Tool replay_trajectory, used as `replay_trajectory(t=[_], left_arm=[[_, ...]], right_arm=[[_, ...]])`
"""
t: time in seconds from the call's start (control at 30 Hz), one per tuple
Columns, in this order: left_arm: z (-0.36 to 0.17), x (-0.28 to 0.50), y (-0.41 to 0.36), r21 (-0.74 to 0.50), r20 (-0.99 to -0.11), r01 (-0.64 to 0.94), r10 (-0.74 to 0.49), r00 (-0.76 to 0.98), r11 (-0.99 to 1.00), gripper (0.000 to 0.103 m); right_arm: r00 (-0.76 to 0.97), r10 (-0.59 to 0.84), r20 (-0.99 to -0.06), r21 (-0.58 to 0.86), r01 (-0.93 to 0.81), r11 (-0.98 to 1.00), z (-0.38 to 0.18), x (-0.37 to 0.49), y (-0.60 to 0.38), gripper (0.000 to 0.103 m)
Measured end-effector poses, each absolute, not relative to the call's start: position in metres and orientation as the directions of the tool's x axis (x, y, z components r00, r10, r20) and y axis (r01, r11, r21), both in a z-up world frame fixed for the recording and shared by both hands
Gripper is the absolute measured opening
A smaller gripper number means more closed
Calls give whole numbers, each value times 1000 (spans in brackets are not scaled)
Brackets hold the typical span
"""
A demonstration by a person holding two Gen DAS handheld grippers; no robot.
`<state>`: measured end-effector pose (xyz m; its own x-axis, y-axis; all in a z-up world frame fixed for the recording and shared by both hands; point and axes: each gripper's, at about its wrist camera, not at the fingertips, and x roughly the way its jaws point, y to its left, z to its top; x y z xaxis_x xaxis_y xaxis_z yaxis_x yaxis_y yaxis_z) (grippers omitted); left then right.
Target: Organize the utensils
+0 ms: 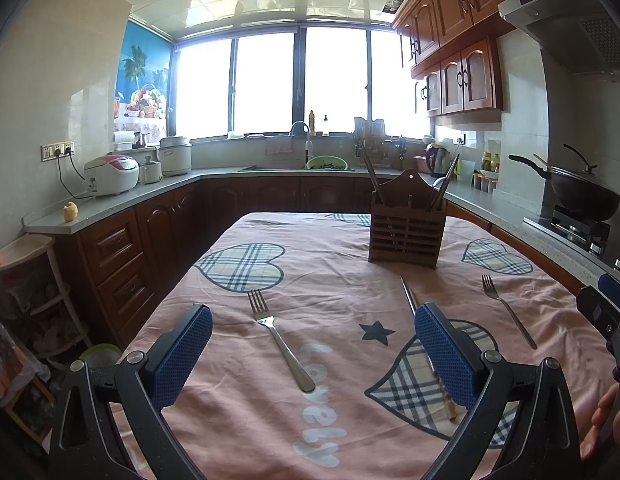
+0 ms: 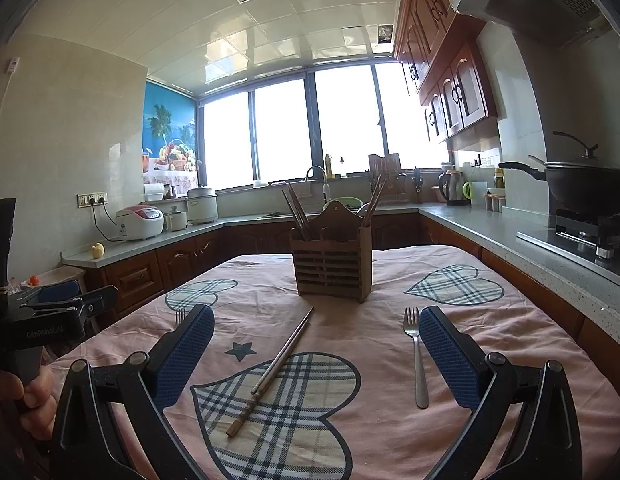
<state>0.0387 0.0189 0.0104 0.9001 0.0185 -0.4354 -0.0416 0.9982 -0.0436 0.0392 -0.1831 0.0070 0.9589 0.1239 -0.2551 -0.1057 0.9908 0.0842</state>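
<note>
The table (image 2: 490, 332), under a pink cloth with plaid hearts, fills the middle of the kitchen, and the wooden utensil holder (image 2: 329, 264) stands upright on it toward the far end, well back from both grippers. Sticking out of the holder are chopsticks (image 2: 295, 210) on its left side and more on its right, leaning outward. In front of the holder, on the near side, a loose pair of chopsticks (image 2: 275, 368) lies flat on the cloth, its thin tips aimed at the holder and its thick ends across a plaid heart. To the right of the holder and nearer, one fork (image 2: 417, 356) lies with its tines toward the holder; to the left of the holder and nearer, a second fork (image 1: 278, 338) lies the same way, slightly angled. The left gripper (image 1: 314, 356) hangs above the cloth with its blue pads spread wide, the second fork lying between them untouched. The right gripper (image 2: 316, 356) is likewise spread wide and holds nothing, the loose chopsticks lying between its fingers and the first fork just inside its right finger.
</note>
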Motion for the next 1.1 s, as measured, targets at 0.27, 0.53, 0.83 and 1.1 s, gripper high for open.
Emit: replay_trajectory(t=[0.27, 0.53, 0.83, 1.1], left_arm=[[11, 38, 16, -40, -433, -40, 18, 901, 998, 102], [12, 36, 14, -39, -428, -37, 17, 904, 999, 102], [12, 36, 14, -40, -429, -37, 16, 903, 999, 102], [12, 35, 14, -43, -429, -36, 14, 903, 998, 102]], right_arm=[[959, 124, -255, 85, -106, 991, 7, 39, -183, 103], [960, 126, -250, 85, -108, 991, 8, 40, -183, 103], [960, 125, -251, 84, -107, 991, 8, 40, -182, 103], [960, 126, -249, 86, -108, 990, 8, 40, -183, 103]])
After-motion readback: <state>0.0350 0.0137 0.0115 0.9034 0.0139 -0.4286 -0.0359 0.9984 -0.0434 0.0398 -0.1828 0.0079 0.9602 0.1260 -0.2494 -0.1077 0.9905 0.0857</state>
